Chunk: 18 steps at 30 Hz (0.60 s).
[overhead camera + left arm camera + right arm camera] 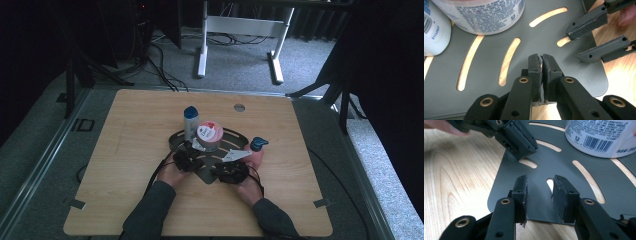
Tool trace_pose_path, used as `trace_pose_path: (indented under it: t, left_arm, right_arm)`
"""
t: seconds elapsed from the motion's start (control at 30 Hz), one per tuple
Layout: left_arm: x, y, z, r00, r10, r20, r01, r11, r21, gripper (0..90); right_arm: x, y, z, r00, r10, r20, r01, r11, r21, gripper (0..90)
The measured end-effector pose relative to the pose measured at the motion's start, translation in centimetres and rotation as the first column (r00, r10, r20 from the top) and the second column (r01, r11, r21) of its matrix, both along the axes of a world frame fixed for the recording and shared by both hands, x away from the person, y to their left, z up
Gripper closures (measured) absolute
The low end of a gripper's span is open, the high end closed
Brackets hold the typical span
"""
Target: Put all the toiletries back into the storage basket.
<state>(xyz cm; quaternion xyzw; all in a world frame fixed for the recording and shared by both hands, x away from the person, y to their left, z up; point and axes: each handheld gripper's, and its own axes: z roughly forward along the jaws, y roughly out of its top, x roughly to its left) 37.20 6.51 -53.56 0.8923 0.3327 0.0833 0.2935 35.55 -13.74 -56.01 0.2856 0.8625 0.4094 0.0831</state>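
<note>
Tray [486, 82] edge under both tongs: left tongs [541, 60] closed empty, right tongs [540, 186] apart.

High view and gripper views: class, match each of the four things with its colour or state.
Things:
1. left gripper
2. right gripper
3. jar
4. bottle

Colour or state:
A. blue cap
B. jaws apart, nothing between them
C. red and white lid, stands on the grey plate
D. jaws shut together

Pairs: 1-D, 2-B, 3-C, 4-A
</note>
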Motion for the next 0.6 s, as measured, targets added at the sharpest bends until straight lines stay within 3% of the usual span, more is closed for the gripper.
trace_pose_path:
  t: [0.27,0.4,0.6]
  left_arm:
    - [-0.41,0.00,-0.61,0.9997,-0.001,0.024,0.002,0.9994,-0.034,86.6]
    - [-0.74,-0.01,-0.83,0.9987,0.000,0.051,0.002,0.9995,-0.031,89.5]
    - [-0.89,0.25,-1.05,0.9983,0.005,0.058,-0.002,0.9985,-0.054,90.0]
  right_arm:
    - [-0.02,0.01,0.00,1.0000,0.000,-0.001,0.000,1.000,-0.001,64.5]
    - [-0.03,0.02,0.01,1.0000,0.000,0.000,0.000,1.000,-0.002,64.2]
    - [-0.04,0.07,0.03,0.9999,0.011,-0.001,-0.011,1.000,-0.003,61.1]
